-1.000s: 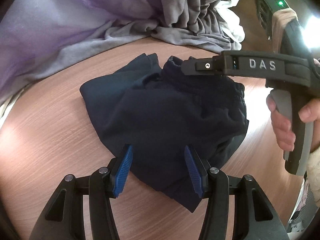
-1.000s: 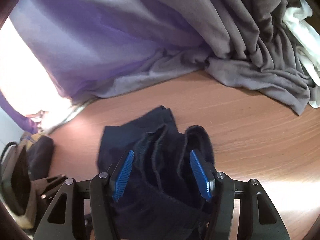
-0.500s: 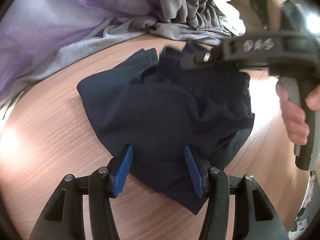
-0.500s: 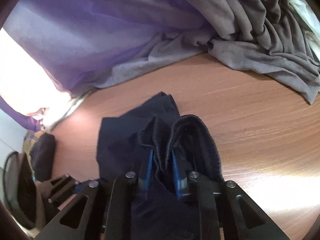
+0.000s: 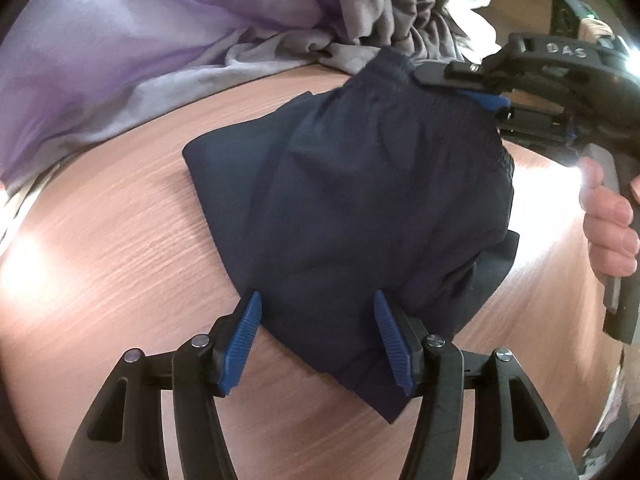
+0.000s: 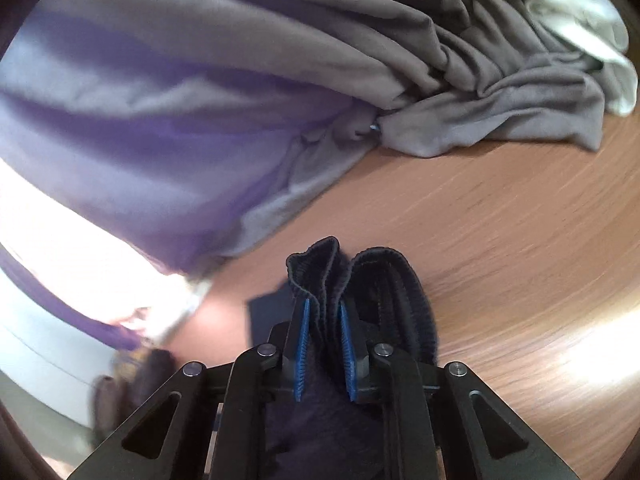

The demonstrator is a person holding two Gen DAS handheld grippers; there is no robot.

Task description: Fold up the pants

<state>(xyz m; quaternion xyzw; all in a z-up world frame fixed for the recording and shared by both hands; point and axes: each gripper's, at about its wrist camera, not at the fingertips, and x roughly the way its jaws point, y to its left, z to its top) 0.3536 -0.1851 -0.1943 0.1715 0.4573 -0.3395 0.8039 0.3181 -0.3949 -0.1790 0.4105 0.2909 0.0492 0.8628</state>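
Pants folding, waistband gripped
We clamped our right gripper onto the dark navy fabric pants' ribbed waistband; left gripper stood apart, straddling their near edge.

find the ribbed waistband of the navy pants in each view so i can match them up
Left wrist view: the waistband is upper right of centre, at the far end of the navy pants, pinched by the right gripper.
Right wrist view: the waistband is bottom centre, bunched between the blue pads.
Shared landmark: the grey garment heaped behind, on the wooden table.
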